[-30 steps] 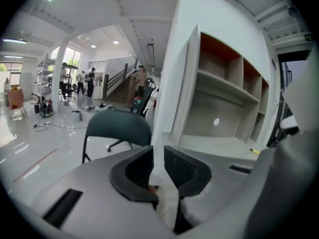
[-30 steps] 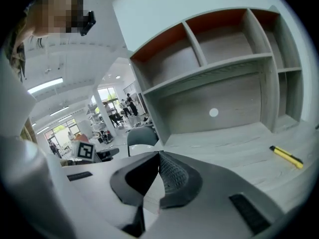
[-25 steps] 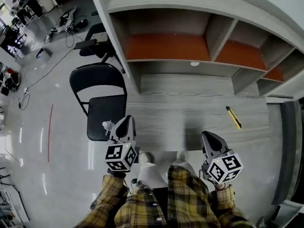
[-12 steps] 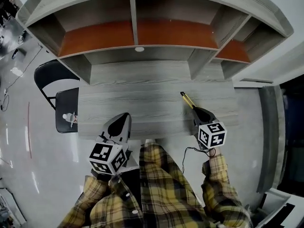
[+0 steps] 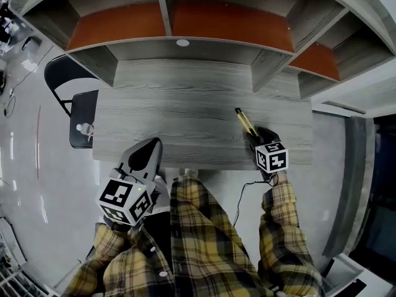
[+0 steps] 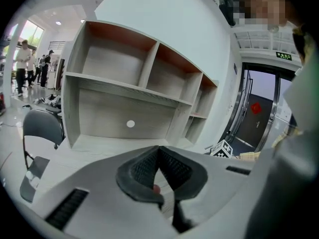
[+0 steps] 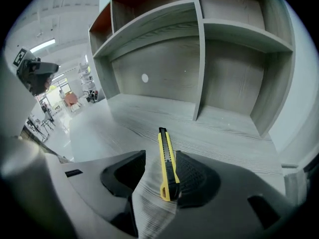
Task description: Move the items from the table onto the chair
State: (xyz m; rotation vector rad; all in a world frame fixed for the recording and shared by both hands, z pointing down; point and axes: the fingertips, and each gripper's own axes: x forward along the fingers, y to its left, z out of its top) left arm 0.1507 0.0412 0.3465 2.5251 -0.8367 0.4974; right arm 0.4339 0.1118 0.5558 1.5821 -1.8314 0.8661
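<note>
Spanning most of the head view, the grey wood-grain table [image 5: 173, 104] sits under a shelf unit [image 5: 179, 17]. The black folding chair [image 5: 79, 113] stands past the table's left edge, with a small pale item [image 5: 83, 129] on its seat that I cannot identify.

The right gripper [image 5: 253, 132] is on the table's right part, and its jaws are opening around the near end of the yellow utility knife [image 7: 167, 163]. The knife lies on the tabletop with its long axis running straight out from the jaws toward the shelves. It sits close against one pad, with a gap on the other side, and is not yet clamped.

The left gripper [image 6: 159, 171] is closed and empty by the table's front edge. It is nearer the chair and well apart from the knife.
</note>
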